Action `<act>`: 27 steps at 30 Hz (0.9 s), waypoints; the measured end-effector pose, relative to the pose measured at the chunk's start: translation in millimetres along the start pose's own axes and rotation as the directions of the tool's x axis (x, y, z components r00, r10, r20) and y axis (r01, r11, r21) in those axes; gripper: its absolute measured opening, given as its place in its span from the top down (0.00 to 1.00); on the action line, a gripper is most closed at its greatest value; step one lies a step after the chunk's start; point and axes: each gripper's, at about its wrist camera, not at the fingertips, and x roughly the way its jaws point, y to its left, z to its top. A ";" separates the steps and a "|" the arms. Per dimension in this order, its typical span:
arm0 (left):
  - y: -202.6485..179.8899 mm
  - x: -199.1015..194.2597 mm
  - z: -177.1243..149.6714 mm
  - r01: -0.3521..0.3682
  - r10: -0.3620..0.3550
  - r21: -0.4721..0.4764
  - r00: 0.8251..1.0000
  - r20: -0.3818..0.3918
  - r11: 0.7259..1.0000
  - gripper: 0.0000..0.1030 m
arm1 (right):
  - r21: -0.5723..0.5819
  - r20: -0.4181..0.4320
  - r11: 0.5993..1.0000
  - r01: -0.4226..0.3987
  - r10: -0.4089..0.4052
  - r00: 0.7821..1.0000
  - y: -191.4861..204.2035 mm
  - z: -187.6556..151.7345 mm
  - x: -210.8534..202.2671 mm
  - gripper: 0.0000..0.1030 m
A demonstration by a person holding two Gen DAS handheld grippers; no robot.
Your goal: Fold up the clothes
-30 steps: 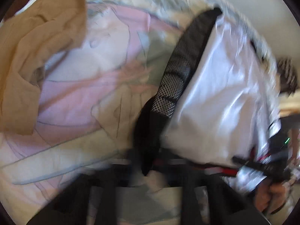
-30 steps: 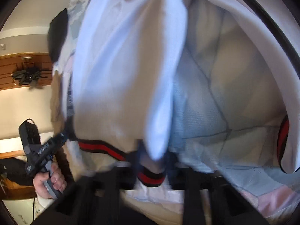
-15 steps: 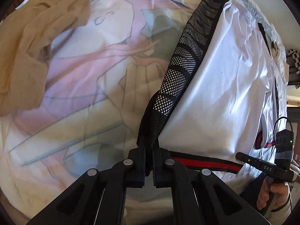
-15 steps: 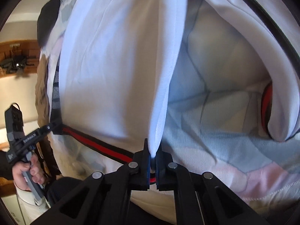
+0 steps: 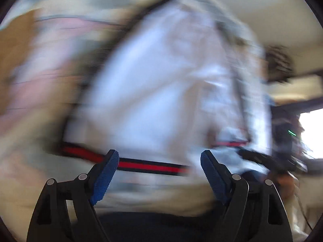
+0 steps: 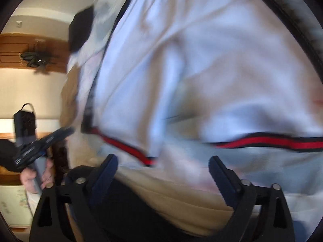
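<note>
The left gripper (image 5: 157, 157) is standing wide, its jaws having just been opening, with nothing between its blue pads (image 5: 105, 175). The white shirt (image 5: 161, 84) with the red and black band (image 5: 145, 164) is lying past them, filling the blurry middle of the frame on the pink bedsheet (image 5: 30, 84). The right gripper (image 6: 163, 162) has just been opening wide too and is gripping nothing. In its view the shirt is filling the upper right.

No readable text, labels or numbers, frames motion-blurred
</note>
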 end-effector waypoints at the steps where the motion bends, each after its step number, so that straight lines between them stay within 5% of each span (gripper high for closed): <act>1: -21.4 18.5 1.7 0.049 -0.048 0.024 0.999 -0.020 0.999 0.19 | 0.003 0.018 0.997 0.080 -0.080 0.997 -20.0 0.5 -14.3 0.03; 4: -72.9 87.4 11.0 0.084 -0.079 0.066 0.993 -0.087 0.994 0.19 | 0.069 0.038 0.964 0.256 -0.259 0.965 -87.1 1.4 -45.1 0.03; 6: -92.4 131.9 11.0 0.104 -0.096 0.040 0.984 -0.153 0.994 0.19 | 0.118 0.053 0.947 0.298 -0.305 0.951 -125.5 -1.0 -60.9 0.04; 8: -89.4 152.7 5.3 0.163 -0.174 -0.076 0.967 -0.184 0.984 0.20 | 0.145 0.074 0.946 0.290 -0.303 0.950 -153.1 -5.8 -73.1 0.05; 11: -82.3 178.3 0.8 0.244 -0.302 -0.281 0.935 -0.187 0.928 0.20 | 0.173 0.124 0.954 0.246 -0.269 0.955 -180.1 -16.7 -81.6 0.05; 14: -95.3 168.9 2.1 0.245 -0.289 -0.284 0.949 -0.124 0.927 0.20 | 0.183 0.164 0.967 0.180 -0.210 0.964 -204.2 -22.1 -85.8 0.05; 19: -131.0 145.9 16.9 0.112 -0.113 -0.091 0.994 -0.004 0.990 0.20 | 0.195 0.169 0.972 0.127 -0.161 0.972 -201.7 -30.0 -55.8 0.07; 24: -129.1 191.5 20.5 0.055 -0.082 -0.148 0.980 -0.180 0.987 0.21 | 0.234 0.178 0.968 0.086 -0.129 0.975 -198.2 -37.4 -42.8 0.07; 27: -128.1 197.1 15.8 0.055 -0.088 -0.184 0.980 -0.178 0.981 0.21 | 0.233 0.193 0.970 0.072 -0.118 0.974 -199.1 -37.2 -42.3 0.08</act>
